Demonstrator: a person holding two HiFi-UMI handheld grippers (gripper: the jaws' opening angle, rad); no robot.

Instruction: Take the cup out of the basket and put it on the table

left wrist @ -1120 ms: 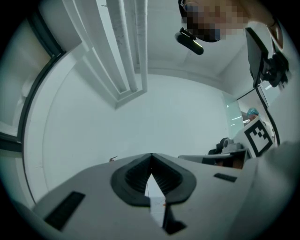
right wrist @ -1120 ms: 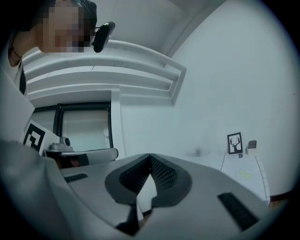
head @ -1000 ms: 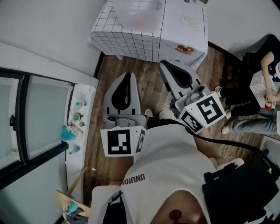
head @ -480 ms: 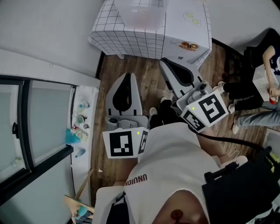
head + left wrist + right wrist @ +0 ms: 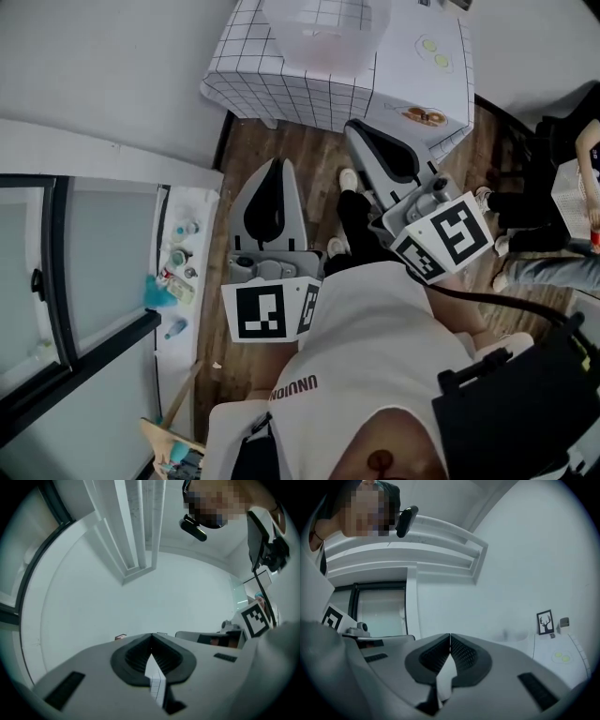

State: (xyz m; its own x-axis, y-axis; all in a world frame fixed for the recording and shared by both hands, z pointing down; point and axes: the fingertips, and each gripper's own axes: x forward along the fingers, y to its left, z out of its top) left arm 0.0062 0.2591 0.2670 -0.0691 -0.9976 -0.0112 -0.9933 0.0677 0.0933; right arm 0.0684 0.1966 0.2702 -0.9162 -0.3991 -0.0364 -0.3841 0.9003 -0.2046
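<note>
Cup [image 5: 326,52]: only a faint pinkish blur, seen through the wall of the translucent basket [image 5: 323,19]; well apart from both sets of fingers.

Left gripper [image 5: 273,163]: fingers shut tip to tip, gripping nothing. Right gripper [image 5: 355,127]: same, fingers pressed together.

In the head view both grippers sit over the wood floor [image 5: 314,173], tips pointing toward the worktop [image 5: 281,89]. The right tip is just short of the worktop's near edge. The left one is further back.

The basket stands on the checked cloth at the worktop's far side, beyond both tips.

Both gripper views look at white wall and ceiling, not at the basket.
</note>
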